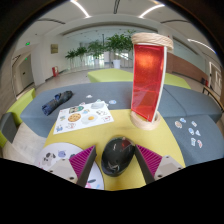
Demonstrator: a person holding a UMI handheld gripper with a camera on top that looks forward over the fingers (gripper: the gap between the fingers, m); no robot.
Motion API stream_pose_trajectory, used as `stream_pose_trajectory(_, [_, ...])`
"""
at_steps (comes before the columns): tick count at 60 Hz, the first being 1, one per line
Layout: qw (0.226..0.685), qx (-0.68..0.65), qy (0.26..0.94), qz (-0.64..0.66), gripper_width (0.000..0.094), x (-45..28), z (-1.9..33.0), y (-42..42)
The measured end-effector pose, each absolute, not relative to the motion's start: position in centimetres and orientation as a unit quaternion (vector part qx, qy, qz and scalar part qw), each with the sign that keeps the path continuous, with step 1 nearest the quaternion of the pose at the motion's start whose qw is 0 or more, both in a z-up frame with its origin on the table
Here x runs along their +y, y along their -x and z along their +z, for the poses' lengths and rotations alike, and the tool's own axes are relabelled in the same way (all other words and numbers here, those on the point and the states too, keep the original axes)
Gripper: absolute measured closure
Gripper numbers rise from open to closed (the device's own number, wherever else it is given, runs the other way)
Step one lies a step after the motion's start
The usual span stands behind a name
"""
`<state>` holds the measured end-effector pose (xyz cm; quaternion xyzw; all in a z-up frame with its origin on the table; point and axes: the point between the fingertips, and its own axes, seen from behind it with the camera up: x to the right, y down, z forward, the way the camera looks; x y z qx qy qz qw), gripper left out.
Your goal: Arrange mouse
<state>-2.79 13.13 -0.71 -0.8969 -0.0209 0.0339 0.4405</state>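
A black computer mouse (117, 155) sits between the two fingers of the gripper (118, 163), on a yellow surface (165, 140) close to the near edge. The pink pads (82, 160) stand at either side of the mouse, and they look very close to its flanks; whether they already press on it I cannot tell, since the mouse also rests on the surface.

Beyond the fingers, to the right, a tall red lamp-like cylinder (148, 80) with a pale base and rim stands upright. To the far left lie a printed sheet with coloured pictures (84, 115) and a dark object (56, 101) on a grey surface. Round white cards (58, 157) lie near the left finger. Potted plants (97, 47) line the far side of the room.

As a judgement, the task is in its early or middle part: the mouse is bracketed and ready to be gripped or is just gripped, but no clear final place for it shows, so moving and setting it down is left.
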Motion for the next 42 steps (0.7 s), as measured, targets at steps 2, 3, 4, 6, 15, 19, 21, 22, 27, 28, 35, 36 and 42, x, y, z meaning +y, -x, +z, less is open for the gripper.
stream_pose_trajectory(2, [0.44,-0.021,0.897,0.032,0.0126,13.8,-0.8,3.1])
stream_pose_trajectory(3, [0.44,-0.022,0.897,0.032,0.0131,14.0,-0.9,3.2])
stream_pose_trajectory(4, [0.441,-0.022,0.897,0.032,0.0135,14.3,-0.9,3.3])
stream_pose_trajectory(6, [0.442,-0.026,0.896,0.032,0.0156,14.8,-1.0,3.7])
stream_pose_trajectory(15, [0.453,-0.028,0.891,0.017,0.0372,15.5,-1.6,4.0])
stream_pose_trajectory(19, [0.447,-0.023,0.894,0.018,0.0416,15.4,-1.7,3.9])
stream_pose_trajectory(21, [0.44,-0.015,0.898,0.019,0.0461,15.3,-1.8,3.8])
stream_pose_trajectory(22, [0.437,-0.01,0.899,0.021,0.0477,15.3,-1.8,3.7])
stream_pose_trajectory(27, [0.433,0.01,0.901,0.018,0.0505,14.9,-0.3,3.1])
stream_pose_trajectory(28, [0.441,0.01,0.897,0.015,0.0512,14.8,0.5,3.1])
stream_pose_trajectory(35, [0.496,-0.003,0.867,0.034,0.0536,12.9,7.5,6.2])
stream_pose_trajectory(36, [0.502,-0.005,0.864,0.041,0.0538,12.4,8.4,7.0])
stream_pose_trajectory(42, [0.528,-0.033,0.847,0.051,0.054,9.4,11.7,11.4])
